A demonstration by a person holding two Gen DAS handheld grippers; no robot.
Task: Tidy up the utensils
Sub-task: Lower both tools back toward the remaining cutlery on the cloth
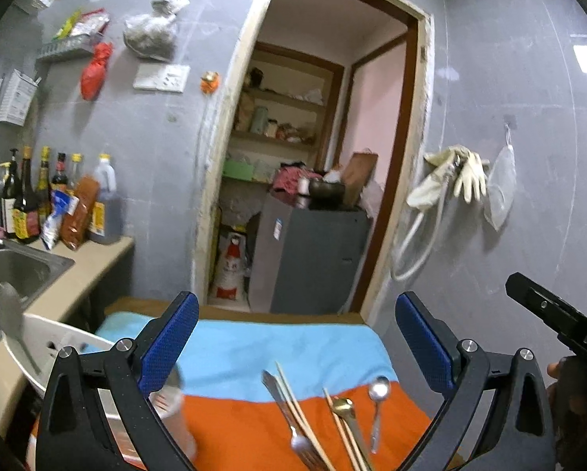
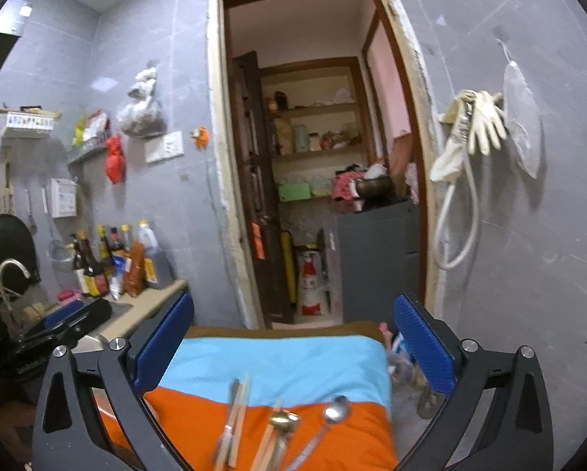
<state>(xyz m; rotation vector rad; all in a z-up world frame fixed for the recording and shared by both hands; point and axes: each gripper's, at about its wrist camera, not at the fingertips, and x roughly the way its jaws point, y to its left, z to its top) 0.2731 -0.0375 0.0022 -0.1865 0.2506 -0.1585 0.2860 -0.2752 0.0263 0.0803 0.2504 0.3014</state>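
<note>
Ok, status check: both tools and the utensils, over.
Left tool open, empty. Right tool open, empty. Silver spoon, gold spoon, chopsticks and knife loose on the cloth. Nothing blocking them.

Sauce bottles (image 1: 30,196) line the counter beside the sink (image 1: 14,271); rubber gloves (image 1: 468,174) hang opposite.

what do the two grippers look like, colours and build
Both look alike. The left gripper and right gripper each have a black plastic frame with triangular cut-outs and silver round screws at the joints. Their fingers carry flat blue pads with a fine dotted texture. No cables or sleeves show.
</note>
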